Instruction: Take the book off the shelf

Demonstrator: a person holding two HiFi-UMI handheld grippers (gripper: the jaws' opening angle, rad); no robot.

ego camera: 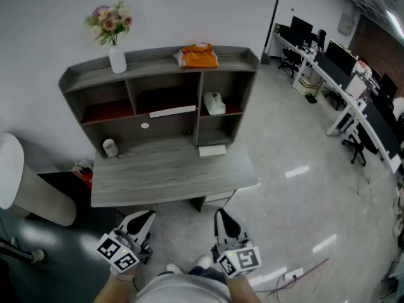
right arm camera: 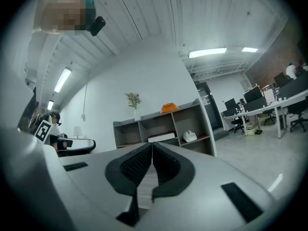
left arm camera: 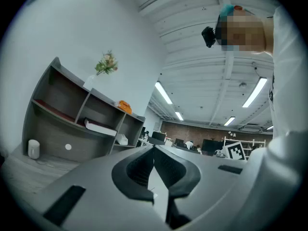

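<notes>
The book lies flat in the middle compartment of the shelf, at the front edge of that compartment's board. Its long axis runs side to side along the shelf front, and one long pale edge faces the person. In the head view its right end sits slightly higher than its left. Whether that edge is the spine or the pages cannot be told. The left gripper view shows the book as a pale slab seen from low on the left. The right gripper view shows it in the same middle bay. The shelf stands at the back of a grey wood-grain surface. On top of the shelf are a white vase of flowers toward the left and an orange bundle toward the right. A white object sits in the right compartment. A small white cylinder and a flat white item rest on the surface. The left tool and the right tool are both held low, in front of the surface and well apart from the book, pointing toward the shelf. Each tool's jaws are pressed together at the tips with nothing between them, as the left gripper view and the right gripper view show.
</notes>
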